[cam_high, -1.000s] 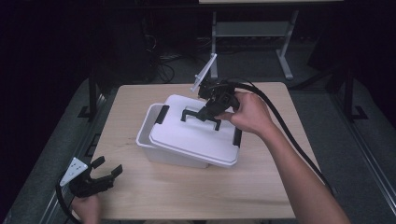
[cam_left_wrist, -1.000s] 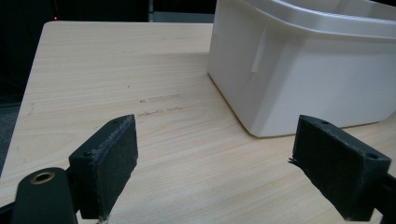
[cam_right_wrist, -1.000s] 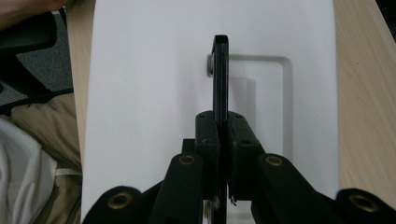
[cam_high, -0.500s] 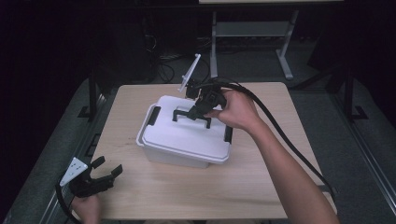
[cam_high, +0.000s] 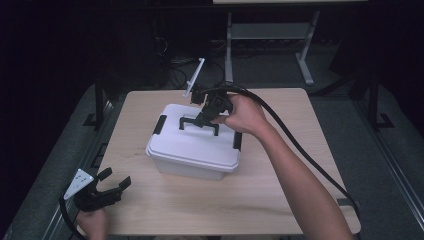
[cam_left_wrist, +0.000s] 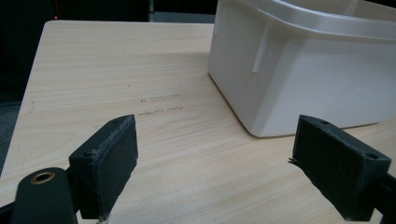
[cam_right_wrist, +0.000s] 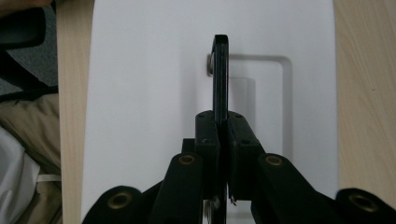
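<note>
1. High view: a white lidded storage box (cam_high: 194, 147) is sitting near the middle of the wooden bench (cam_high: 280, 200), turned a little askew to the bench edges. The right tongs (cam_high: 200, 124) are reaching down onto the lid, and they are gripping the black carry handle (cam_high: 199, 123), which is standing raised from the lid. The person's right hand (cam_high: 245, 114) is wrapping the tool body just behind. Black latches (cam_high: 160, 124) are sitting at the box's two short ends; whether they are clipped down I cannot tell at this size. The left tongs (cam_high: 117, 186) are resting near the bench's near-left corner, well apart from the box, with jaws spread wide and nothing between them.

2. Left gripper view: the two pads (cam_left_wrist: 112, 161) are standing wide apart over bare bench wood. The box's white side wall (cam_left_wrist: 303, 79) is rising just beyond them, untouched.

3. Right gripper view: the pads (cam_right_wrist: 208, 135) are pressing together on the thin black handle bar (cam_right_wrist: 220, 74), seen edge-on above its recess in the lid (cam_right_wrist: 140, 93). The grip looks centred on the bar.

4. Step in hand, as I judge it: the right tongs are holding the box by its handle, either carrying it or repositioning it on the bench.

5. The next move is probably calling for a steady, level pull with the clamp kept firm, since a thin bar can swivel in the pads. If the lid is meant to come off, the idle left tongs would need to come in and brace the box wall or free a latch first.
</note>
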